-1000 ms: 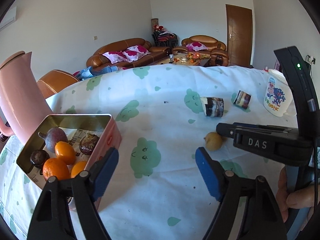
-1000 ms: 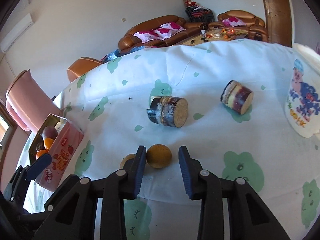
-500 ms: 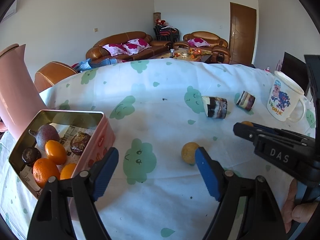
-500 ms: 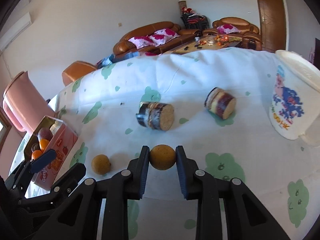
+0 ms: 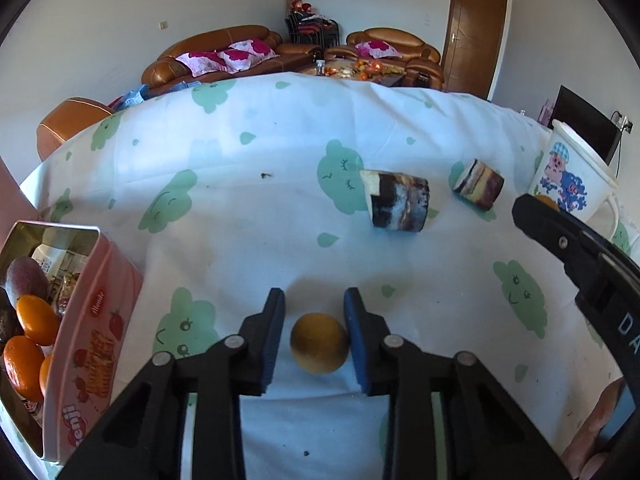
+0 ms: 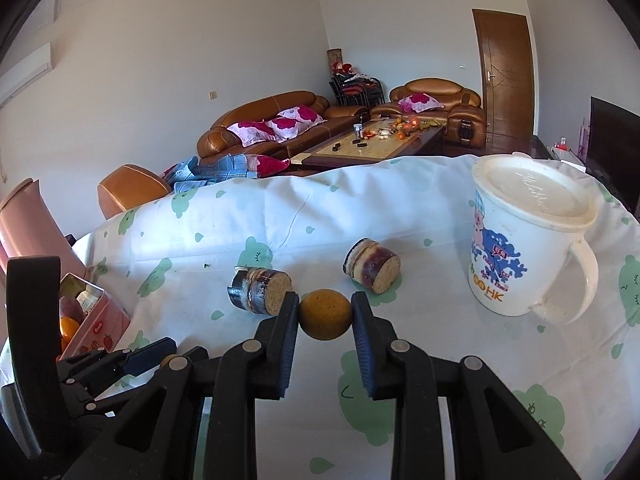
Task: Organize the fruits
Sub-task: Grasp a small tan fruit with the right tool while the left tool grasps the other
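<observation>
Two small round fruits, dull yellow-brown and matte, are in my grip. At far left a pink metal tin point(image 5: 92, 320) holds glossy oranges point(image 5: 38, 320) and a dark purple fruit point(image 5: 26, 280). My left fingers point(image 5: 274, 332) have just been closing and now pinch the first yellow fruit point(image 5: 319, 343) on the cloth-covered surface point(image 5: 260, 220). My right fingers point(image 6: 286, 332) clamp the second yellow fruit point(image 6: 326, 314) before two cut cane pieces point(image 6: 262, 292).

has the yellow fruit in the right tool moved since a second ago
Yes. The yellow fruit, gripped by the right tool, was lifted off the cloth, nearer the white mug.
</observation>
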{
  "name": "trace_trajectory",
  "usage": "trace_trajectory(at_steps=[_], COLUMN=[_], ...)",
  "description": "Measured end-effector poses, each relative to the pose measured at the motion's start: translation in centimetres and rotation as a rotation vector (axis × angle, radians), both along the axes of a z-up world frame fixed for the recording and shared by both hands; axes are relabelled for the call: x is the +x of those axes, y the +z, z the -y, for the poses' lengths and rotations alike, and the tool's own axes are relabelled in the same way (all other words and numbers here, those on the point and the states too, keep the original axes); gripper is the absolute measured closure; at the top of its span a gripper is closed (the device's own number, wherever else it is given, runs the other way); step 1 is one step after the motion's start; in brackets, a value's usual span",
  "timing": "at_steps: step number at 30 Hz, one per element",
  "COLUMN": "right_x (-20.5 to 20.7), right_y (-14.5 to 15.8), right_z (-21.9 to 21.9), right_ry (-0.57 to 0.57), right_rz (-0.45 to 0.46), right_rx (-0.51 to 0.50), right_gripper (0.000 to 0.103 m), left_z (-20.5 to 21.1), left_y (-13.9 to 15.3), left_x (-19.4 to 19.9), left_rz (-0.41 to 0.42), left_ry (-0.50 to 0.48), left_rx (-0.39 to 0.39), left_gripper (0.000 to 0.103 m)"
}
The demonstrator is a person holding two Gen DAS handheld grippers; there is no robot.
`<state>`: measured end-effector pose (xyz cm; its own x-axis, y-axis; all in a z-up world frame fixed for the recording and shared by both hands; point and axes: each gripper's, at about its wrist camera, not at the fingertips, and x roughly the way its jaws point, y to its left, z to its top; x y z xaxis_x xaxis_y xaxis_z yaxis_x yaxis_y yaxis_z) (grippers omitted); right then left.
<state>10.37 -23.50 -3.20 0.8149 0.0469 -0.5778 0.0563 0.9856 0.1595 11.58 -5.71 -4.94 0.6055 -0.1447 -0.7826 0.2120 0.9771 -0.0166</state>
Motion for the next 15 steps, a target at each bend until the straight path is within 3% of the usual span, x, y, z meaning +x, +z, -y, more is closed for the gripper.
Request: trace_trajectory(at_steps=[6, 11, 15], right_x=[-0.3, -1.2, -2.1], right_y=[0.0, 0.6, 1.4], right_z=[-0.1, -0.3, -1.4], right_ry=[-0.013, -0.036, -0.056], right_rz=[0.027, 0.095, 0.166], right_rx=[-0.015, -0.037, -0.122], right_gripper=[0.074, 0.074, 0.074], left_z=[-0.9, -1.9, -2.8], left_y=[0.3, 2.2, 3.1], left_x=[-0.4, -2.6, -4.1], left_rz=[0.017, 0.167, 0.266], left_ry=[-0.003, 0.042, 0.087], left_rx=[-0.070, -0.093, -0.047], left_gripper=[0.076, 0.076, 0.076])
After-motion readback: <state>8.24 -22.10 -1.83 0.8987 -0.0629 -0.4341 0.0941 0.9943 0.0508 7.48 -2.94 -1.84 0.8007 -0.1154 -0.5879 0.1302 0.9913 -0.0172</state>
